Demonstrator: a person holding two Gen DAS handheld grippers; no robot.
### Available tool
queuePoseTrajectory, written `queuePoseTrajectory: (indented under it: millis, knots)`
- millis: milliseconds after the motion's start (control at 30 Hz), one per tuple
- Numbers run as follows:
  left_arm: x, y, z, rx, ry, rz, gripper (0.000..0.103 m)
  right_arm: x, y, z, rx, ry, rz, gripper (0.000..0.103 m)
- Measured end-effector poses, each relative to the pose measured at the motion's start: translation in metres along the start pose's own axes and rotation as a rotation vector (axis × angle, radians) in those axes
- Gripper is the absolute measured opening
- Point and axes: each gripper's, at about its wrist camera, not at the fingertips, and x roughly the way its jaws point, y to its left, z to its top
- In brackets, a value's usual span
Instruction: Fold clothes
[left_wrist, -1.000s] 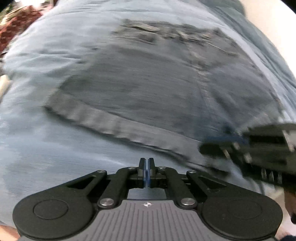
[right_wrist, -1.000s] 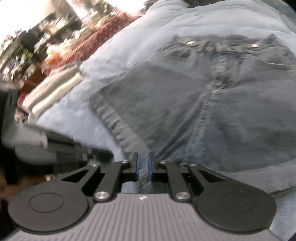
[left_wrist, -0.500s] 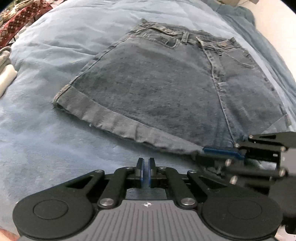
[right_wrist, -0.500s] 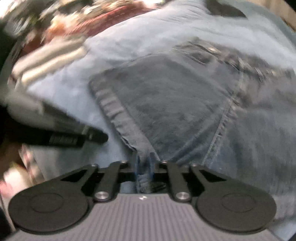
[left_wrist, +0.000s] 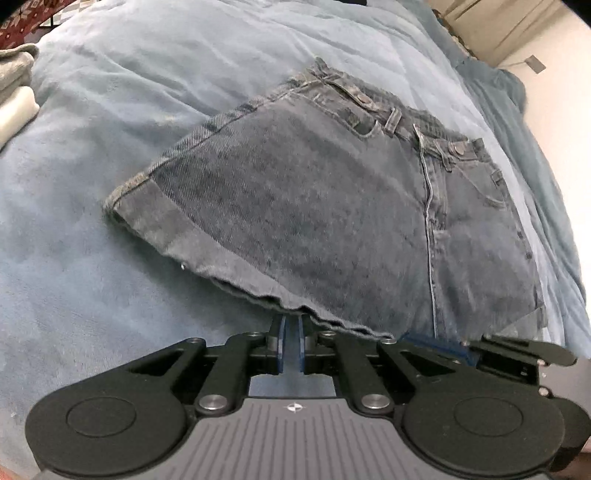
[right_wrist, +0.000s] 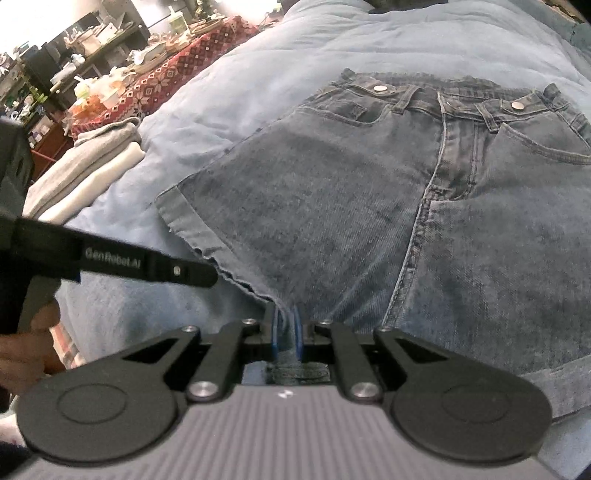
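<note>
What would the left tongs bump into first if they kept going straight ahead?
Probably the frayed hem of the denim skirt, which lies right past the tips of the left tongs. The blue blanket sits under it. Depth is hard to judge here.

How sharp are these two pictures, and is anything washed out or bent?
Left wrist view: sharp; the denim skirt shows its weave, the blanket curves from fisheye, and the wall at top right is washed out. Right wrist view: also sharp in the middle, but the shelves at top left are overexposed and soft.
</note>
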Motion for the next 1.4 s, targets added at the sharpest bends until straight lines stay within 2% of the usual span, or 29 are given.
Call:
queuePoseTrajectory:
  millis: [100, 300, 433, 600, 867, 1067, 1233, 1400]
  knots:
    - [-0.001, 0.002, 0.003, -0.038, 0.008, -0.028, 0.005, 0.002, 0.001, 0.000, -0.010, 0.004, 0.003, 0.010]
    - [0.006, 0.014, 0.005, -0.103, 0.023, -0.015, 0.005, 0.003, 0.001, 0.001, -0.017, 0.014, 0.010, 0.011]
    - [0.009, 0.026, 0.000, -0.180, 0.052, -0.033, 0.005, 0.004, 0.001, 0.004, -0.018, 0.017, 0.013, 0.011]
    - [0.015, 0.029, -0.004, -0.221, 0.069, -0.048, 0.005, 0.004, 0.000, 0.005, -0.019, 0.021, 0.015, 0.011]
    - [0.012, 0.036, -0.002, -0.345, 0.062, -0.103, 0.005, 0.003, -0.001, 0.004, -0.028, 0.029, 0.019, 0.011]
    - [0.007, 0.045, 0.001, -0.386, 0.045, -0.103, 0.005, 0.004, 0.000, 0.004, -0.035, 0.033, 0.023, 0.011]
    - [0.016, 0.048, -0.002, -0.404, 0.066, -0.105, 0.005, 0.005, 0.001, 0.003, -0.033, 0.033, 0.025, 0.011]
    - [0.023, 0.058, -0.008, -0.515, 0.079, -0.152, 0.005, 0.004, 0.001, 0.002, -0.037, 0.034, 0.026, 0.011]
